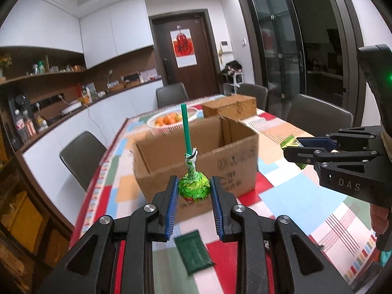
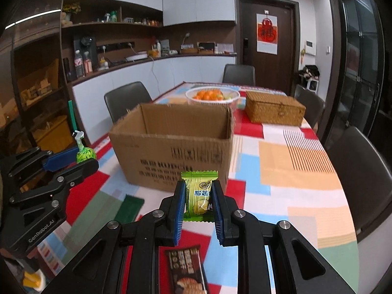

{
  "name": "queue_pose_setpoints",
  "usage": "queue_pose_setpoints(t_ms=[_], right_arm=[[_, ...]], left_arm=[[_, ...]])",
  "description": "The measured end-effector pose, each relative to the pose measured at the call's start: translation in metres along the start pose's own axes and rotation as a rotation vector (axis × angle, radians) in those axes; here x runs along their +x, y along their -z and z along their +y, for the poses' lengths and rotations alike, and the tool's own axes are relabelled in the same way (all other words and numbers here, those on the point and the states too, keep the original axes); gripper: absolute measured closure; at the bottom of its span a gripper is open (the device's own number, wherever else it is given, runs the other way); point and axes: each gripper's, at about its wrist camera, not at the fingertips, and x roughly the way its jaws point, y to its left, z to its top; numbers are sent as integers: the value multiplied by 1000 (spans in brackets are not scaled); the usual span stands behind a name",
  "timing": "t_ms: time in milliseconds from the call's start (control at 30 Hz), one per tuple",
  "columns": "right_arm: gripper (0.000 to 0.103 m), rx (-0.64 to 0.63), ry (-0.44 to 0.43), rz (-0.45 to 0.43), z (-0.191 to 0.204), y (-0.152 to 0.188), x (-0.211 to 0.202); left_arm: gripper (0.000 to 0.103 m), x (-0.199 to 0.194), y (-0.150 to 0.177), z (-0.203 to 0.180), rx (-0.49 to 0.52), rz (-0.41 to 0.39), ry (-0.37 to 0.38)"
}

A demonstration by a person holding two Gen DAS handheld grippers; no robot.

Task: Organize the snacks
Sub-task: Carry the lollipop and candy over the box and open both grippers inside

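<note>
Nearest the left camera, the left tongs (image 1: 193,196) were clamped on the wrapped head of a green lollipop (image 1: 194,187), its stick standing upright above the pads. Nearest the right camera, the right tongs (image 2: 198,201) pinched a small yellow-green snack packet (image 2: 199,197) across its middle, both carried above the counter (image 2: 289,166). Both snacks looked light; the lollipop head was hard and round, likely to roll in the pads, so a hold on the head rather than the thin stick seemed safer. The packet was soft and crinkly, probably crushable, best held at its flat middle. Below the tongs lay a dark green packet (image 1: 194,252) and a brown biscuit packet (image 2: 188,272), flat on the cloth. Just beyond stood the open cardboard box (image 2: 171,147), its inside mostly hidden. Farther back sat a fruit bowl (image 2: 212,95) and a wicker box (image 2: 275,111).
</note>
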Motion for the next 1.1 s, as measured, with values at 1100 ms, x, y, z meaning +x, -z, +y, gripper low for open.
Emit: queue_pose_setpoints(t_ms=[1100], right_arm=[[81,-41,-44,-4,1,-120,86]], left_arm=[[77,105,-78,74,-70,141,90]])
